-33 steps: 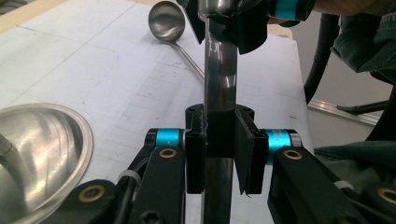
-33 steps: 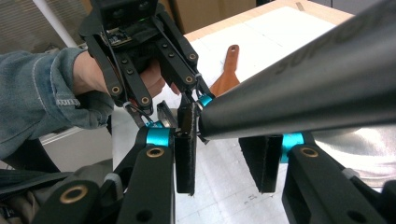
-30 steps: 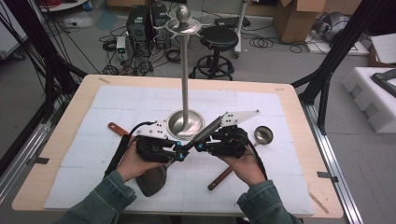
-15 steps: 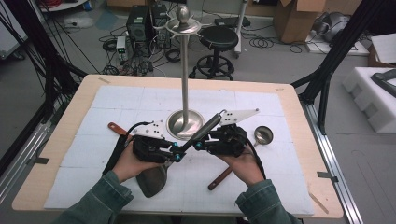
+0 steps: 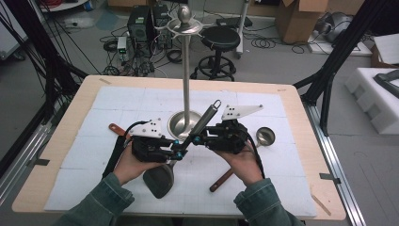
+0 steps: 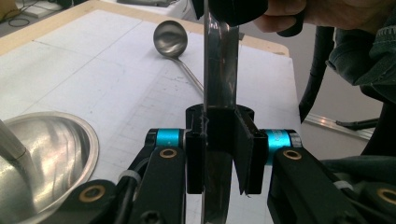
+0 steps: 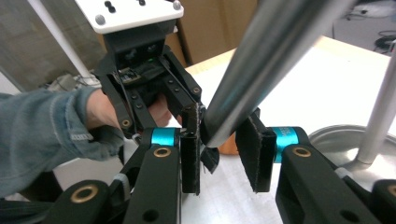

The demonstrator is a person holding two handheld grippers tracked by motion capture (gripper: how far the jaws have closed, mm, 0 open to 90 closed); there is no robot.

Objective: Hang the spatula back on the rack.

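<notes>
A spatula with a dark head (image 5: pixel 159 180) and a round steel handle (image 5: pixel 203 121) slants up from the mat toward the utensil stand (image 5: pixel 186 70). My left gripper (image 5: pixel 181 149) is shut on its flat shank (image 6: pixel 219 70) just above the head, both pads pressed against the metal. My right gripper (image 5: pixel 195 140) faces it from the right. Its jaws have just been closing, and the handle (image 7: pixel 275 51) now sits snug between its pads. The handle's hanging loop (image 5: pixel 216 103) points up beside the stand's pole.
The stand's round steel base (image 5: pixel 175 123) lies just behind both grippers, with hooks at the top of its pole (image 5: pixel 184 22). A steel ladle (image 5: pixel 265 136) with a wooden handle (image 5: pixel 221 180) lies at the right. Another wooden handle (image 5: pixel 115 128) sticks out at the left.
Both hands have stayed almost in place. The spatula handle has tilted slightly more upright toward the stand's pole.
</notes>
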